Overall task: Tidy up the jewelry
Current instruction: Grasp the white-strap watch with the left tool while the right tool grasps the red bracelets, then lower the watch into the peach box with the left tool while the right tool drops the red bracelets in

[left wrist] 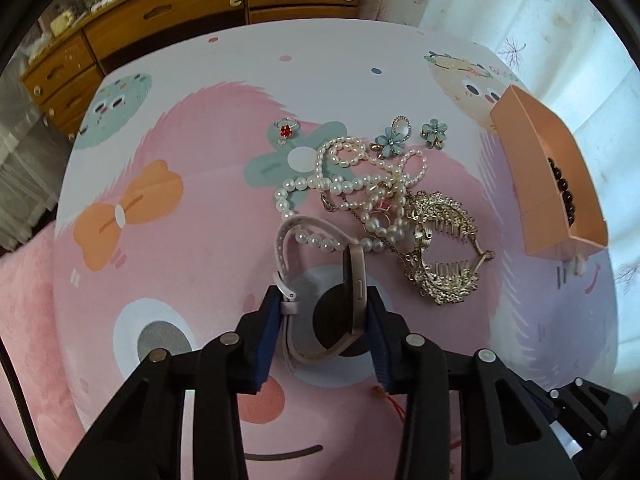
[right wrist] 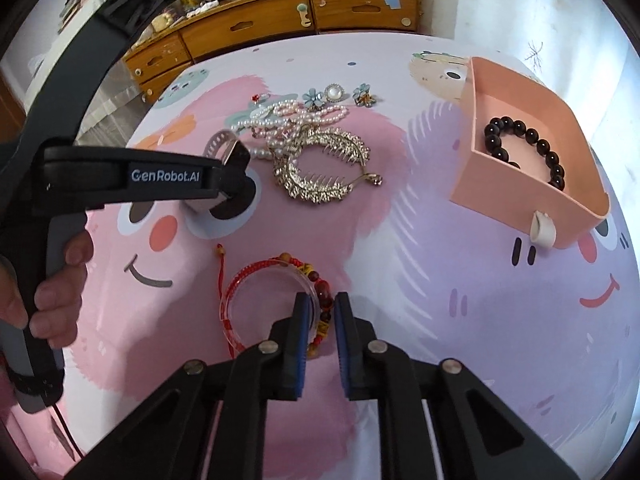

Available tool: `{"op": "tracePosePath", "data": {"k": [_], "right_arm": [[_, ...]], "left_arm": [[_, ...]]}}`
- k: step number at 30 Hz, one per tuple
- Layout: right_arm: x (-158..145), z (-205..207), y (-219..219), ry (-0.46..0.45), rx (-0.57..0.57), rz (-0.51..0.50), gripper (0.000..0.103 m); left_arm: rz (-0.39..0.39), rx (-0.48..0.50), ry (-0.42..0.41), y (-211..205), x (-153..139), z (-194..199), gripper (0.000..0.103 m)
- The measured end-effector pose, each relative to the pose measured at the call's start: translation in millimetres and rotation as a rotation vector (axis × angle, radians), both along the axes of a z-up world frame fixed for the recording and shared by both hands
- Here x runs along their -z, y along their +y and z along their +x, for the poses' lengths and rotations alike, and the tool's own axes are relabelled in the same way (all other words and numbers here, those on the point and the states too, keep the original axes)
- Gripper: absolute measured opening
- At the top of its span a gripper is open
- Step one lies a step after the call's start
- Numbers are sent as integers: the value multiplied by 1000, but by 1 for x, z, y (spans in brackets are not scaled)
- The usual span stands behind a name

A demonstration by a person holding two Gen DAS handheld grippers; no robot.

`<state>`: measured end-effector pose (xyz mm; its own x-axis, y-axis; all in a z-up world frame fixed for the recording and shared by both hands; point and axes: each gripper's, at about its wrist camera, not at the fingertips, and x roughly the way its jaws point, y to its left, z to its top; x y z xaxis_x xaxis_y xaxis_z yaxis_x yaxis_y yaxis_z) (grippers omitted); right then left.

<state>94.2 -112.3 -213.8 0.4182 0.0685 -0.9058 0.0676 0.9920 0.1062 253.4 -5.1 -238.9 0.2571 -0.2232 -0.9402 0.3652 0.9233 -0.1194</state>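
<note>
On the desk (left wrist: 192, 92), which is covered by a pastel cartoon-print cloth, jewelry is spread out: a tangle of white pearl necklaces (left wrist: 352, 184), a gold rhinestone hair comb (left wrist: 440, 248), two blue flower brooches (left wrist: 390, 142), a red-stoned ring (left wrist: 285, 130) and a pale pink smartwatch (left wrist: 354, 292). The watch is clamped on edge between the blue pads of the left hand-held gripper (left wrist: 324, 304), its case against one pad and its strap against the other. The right hand-held gripper (right wrist: 320, 308) is seen closed on a bracelet of amber and red beads (right wrist: 322, 312), which lies with a clear bangle (right wrist: 272, 300) and a red braided cord (right wrist: 236, 280) near the front of the desk. "GenRobot.AI" is printed on the left tool's side, readable only from the right wrist view, where fingers (right wrist: 60, 280) around its handle are also shown. A black bead bracelet (right wrist: 524, 148) inside the pink box (right wrist: 520, 200) is fully shown there too; from the left wrist only a few of its beads are seen.
</note>
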Motion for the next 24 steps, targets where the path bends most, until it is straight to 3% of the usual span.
{"op": "tracePosePath", "data": {"k": [13,24], "right_arm": [[-36,6,-3,-81,-35,12,12],[-87,18,-52,-180,5,5,12]], "left_arm": [[-41,-26,-58,11,-31,-11,31],[-100,-13,-118,-15,-79,-23,31]]}}
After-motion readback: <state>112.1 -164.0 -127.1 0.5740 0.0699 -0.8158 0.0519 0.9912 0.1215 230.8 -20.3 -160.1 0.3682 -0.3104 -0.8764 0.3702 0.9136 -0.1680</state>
